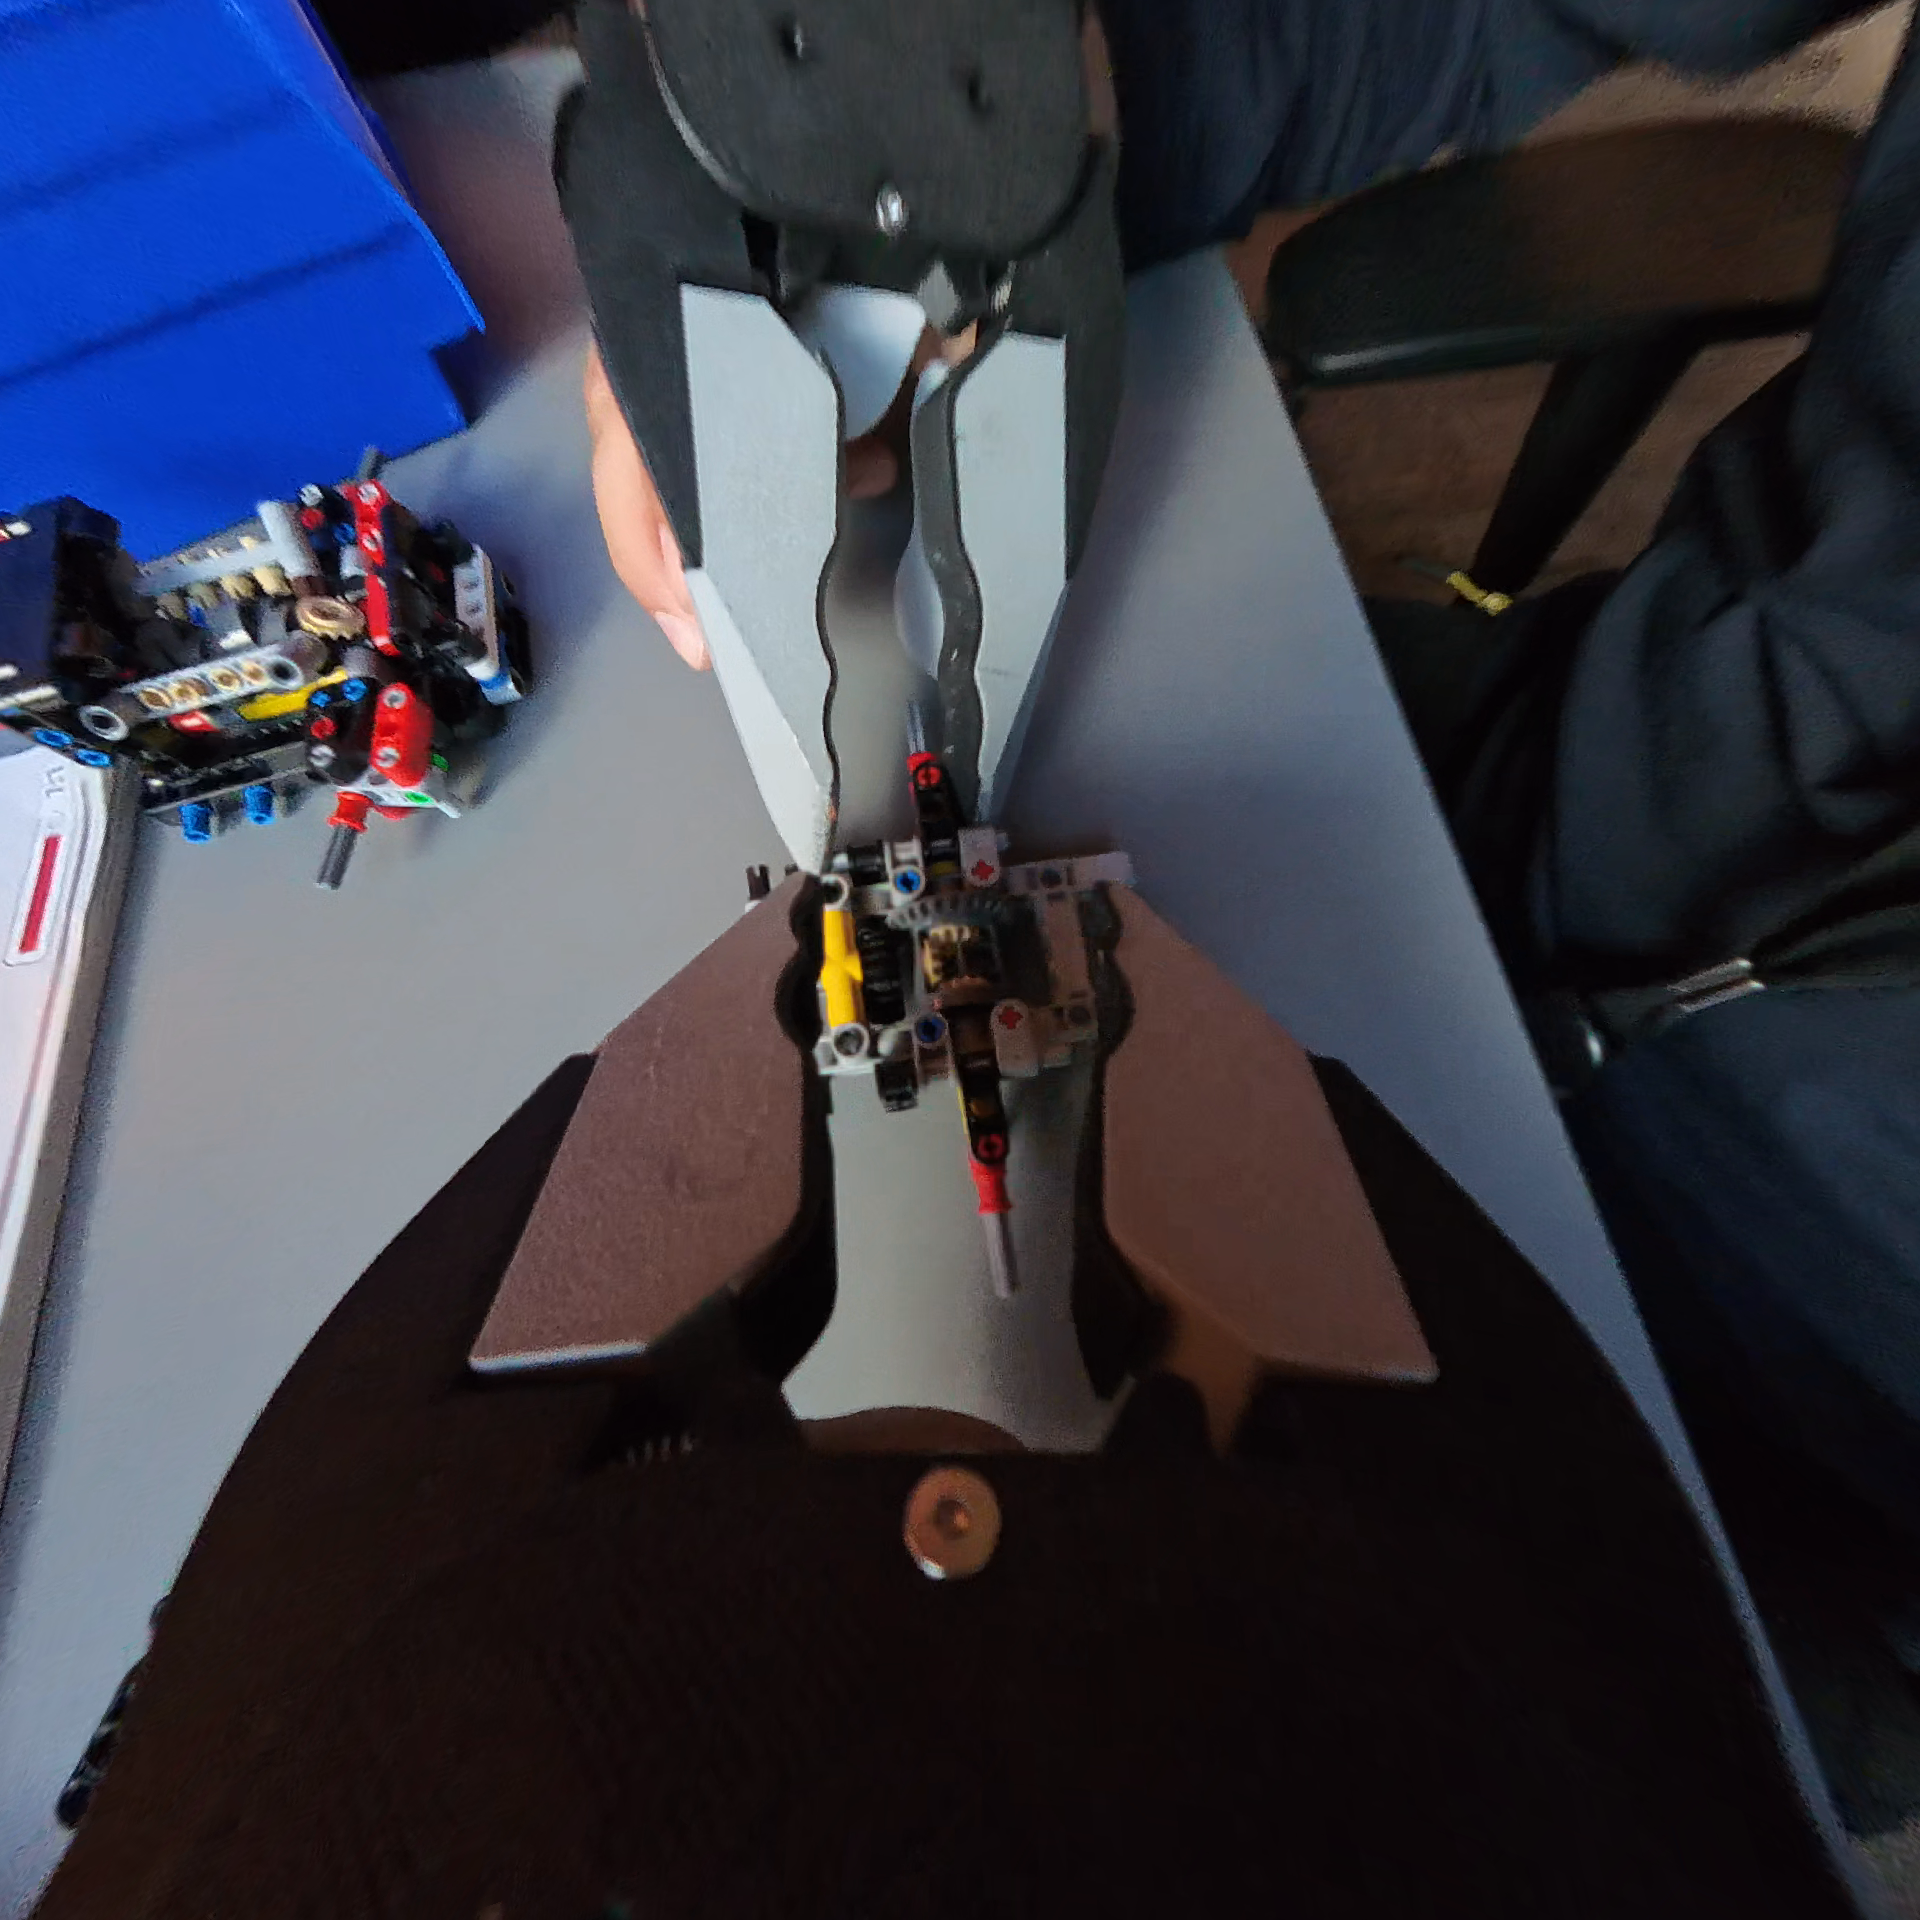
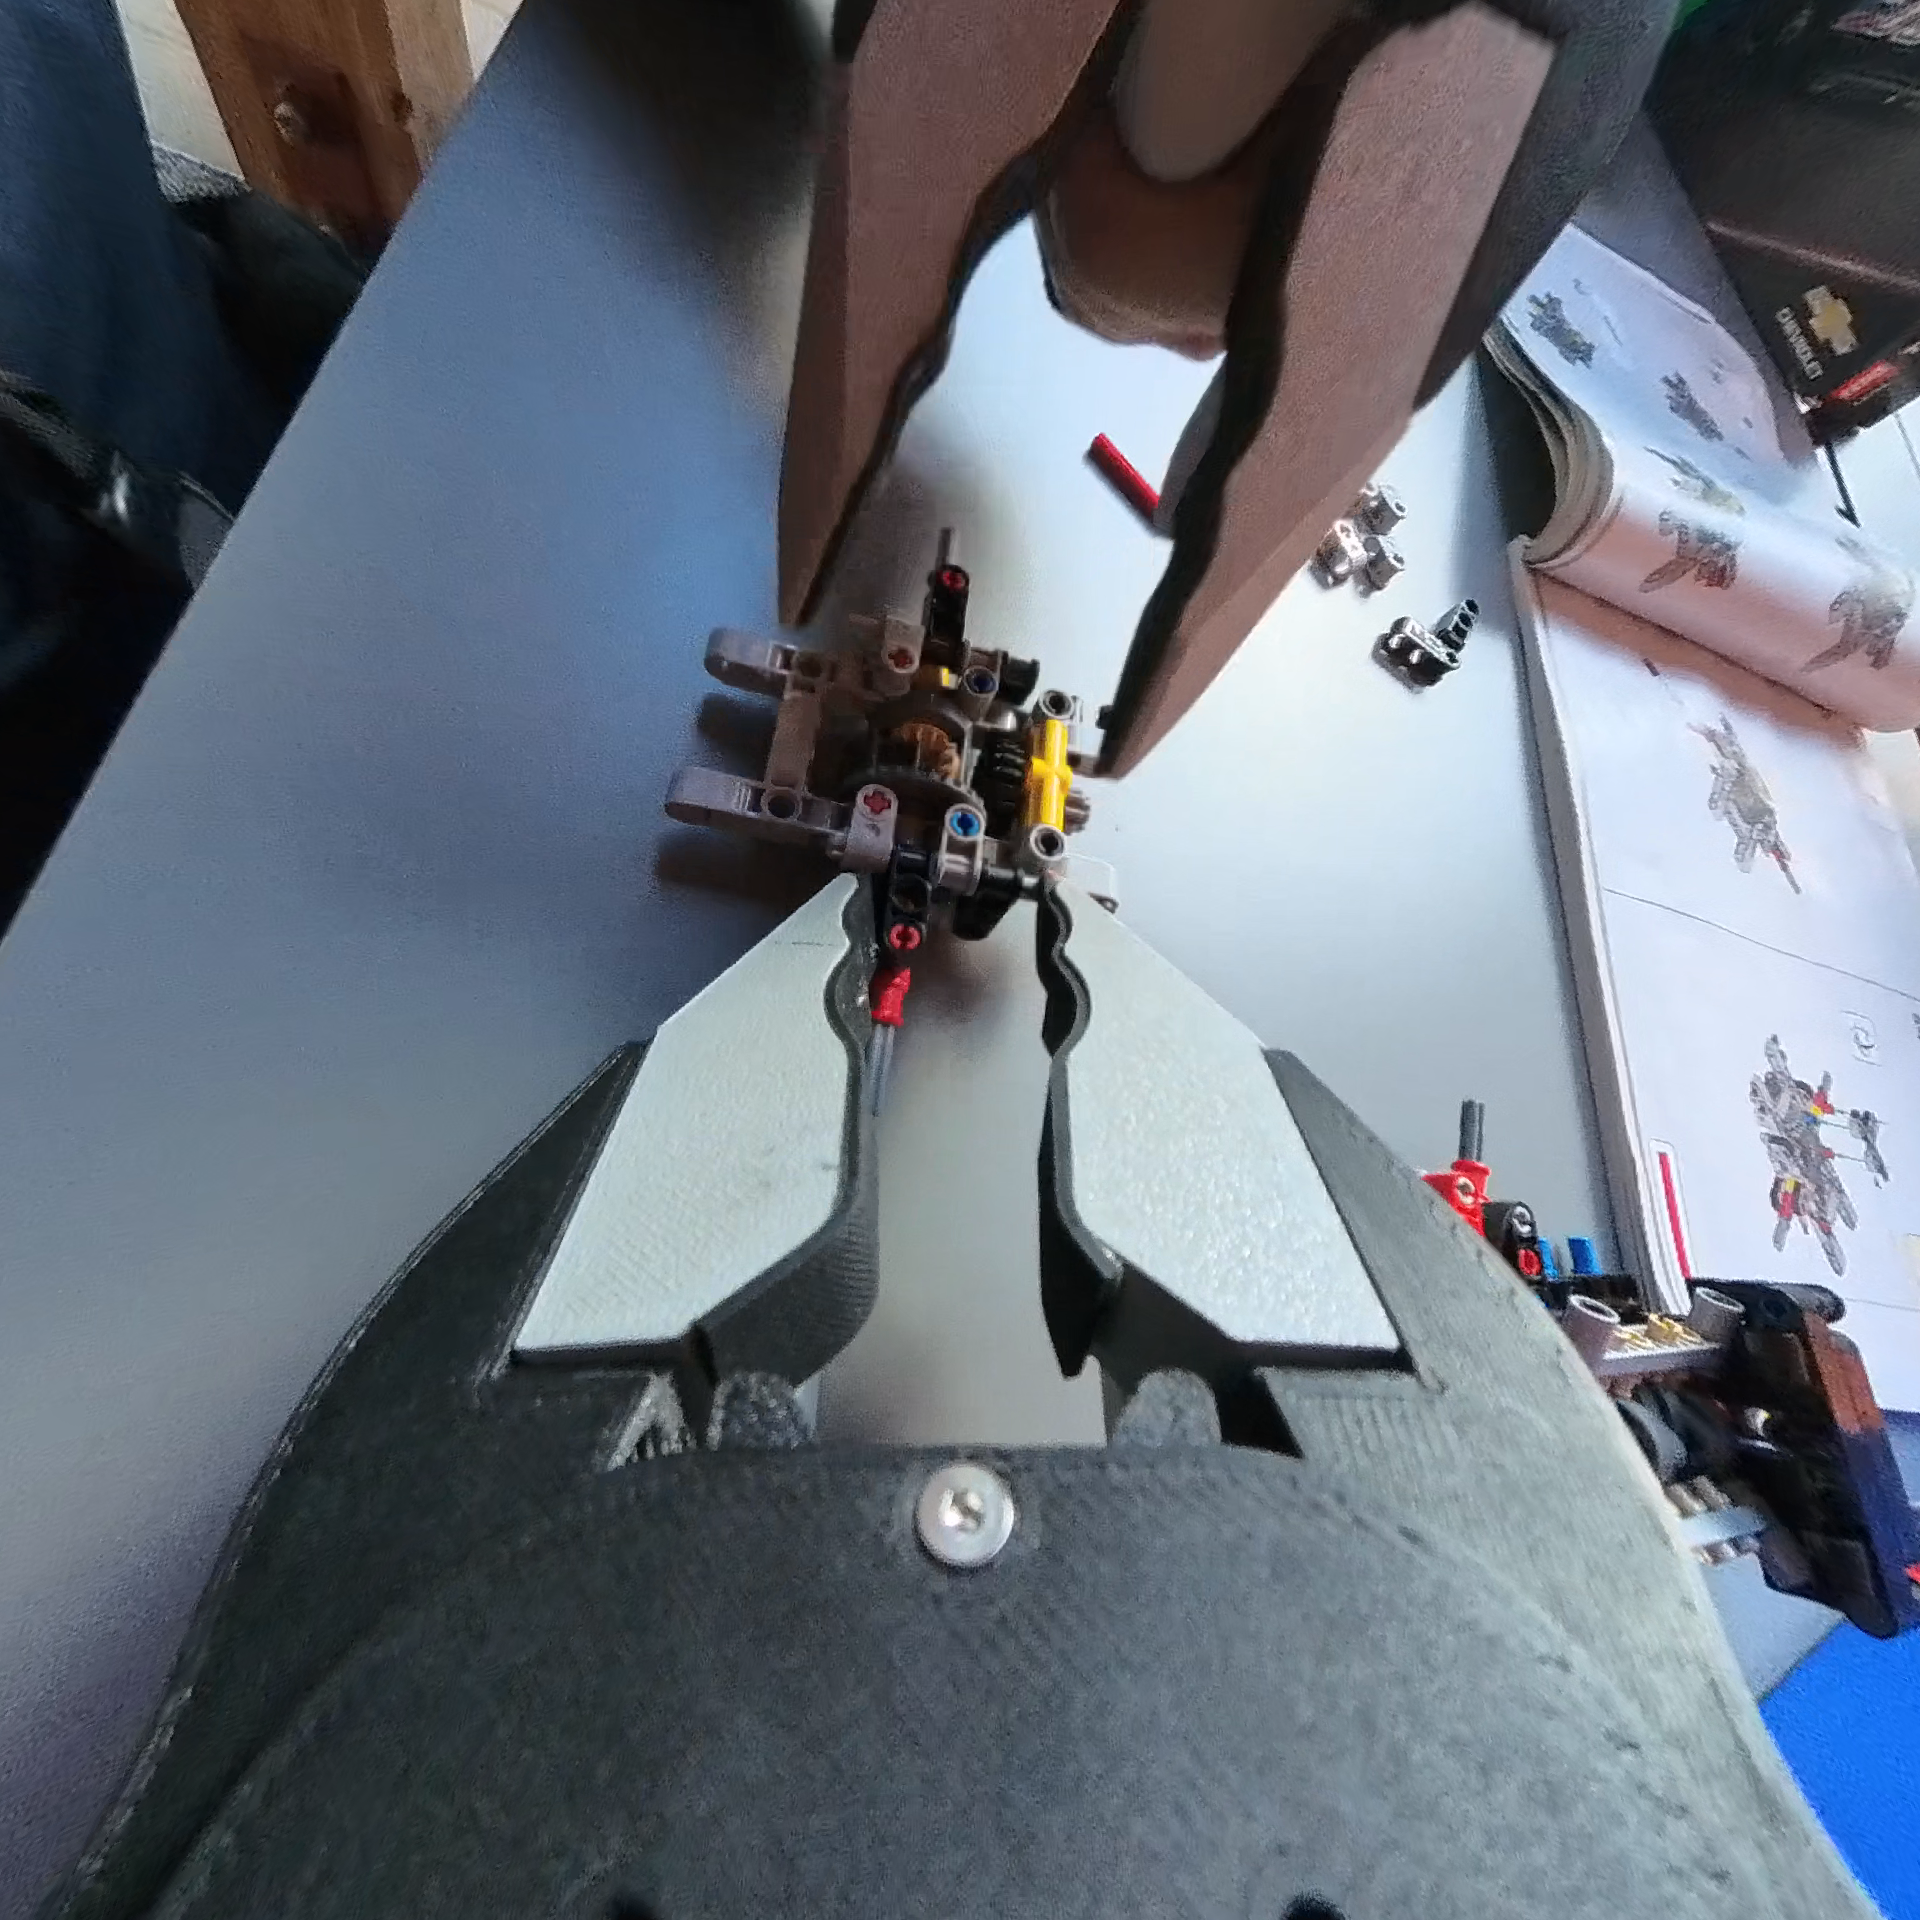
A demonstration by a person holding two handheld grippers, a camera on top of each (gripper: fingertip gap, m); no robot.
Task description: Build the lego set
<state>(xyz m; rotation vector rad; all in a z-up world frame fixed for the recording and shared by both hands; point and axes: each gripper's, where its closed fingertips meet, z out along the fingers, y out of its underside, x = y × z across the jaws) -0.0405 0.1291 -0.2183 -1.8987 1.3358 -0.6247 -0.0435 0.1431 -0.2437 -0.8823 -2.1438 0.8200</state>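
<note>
Gripping the small gear assembly (image 2: 914,769) are the right tongs (image 2: 951,894), while the left tongs (image 1: 956,935) stand open around it

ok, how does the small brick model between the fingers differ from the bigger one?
Small brick model is compact and sits between the brown fingers and grey fingers; bigger brick model is longer and lies apart, untouched. Bigger one carries a dark blue block; small one has none. Both rest on the grey table, each with a red-tipped axle.
</note>
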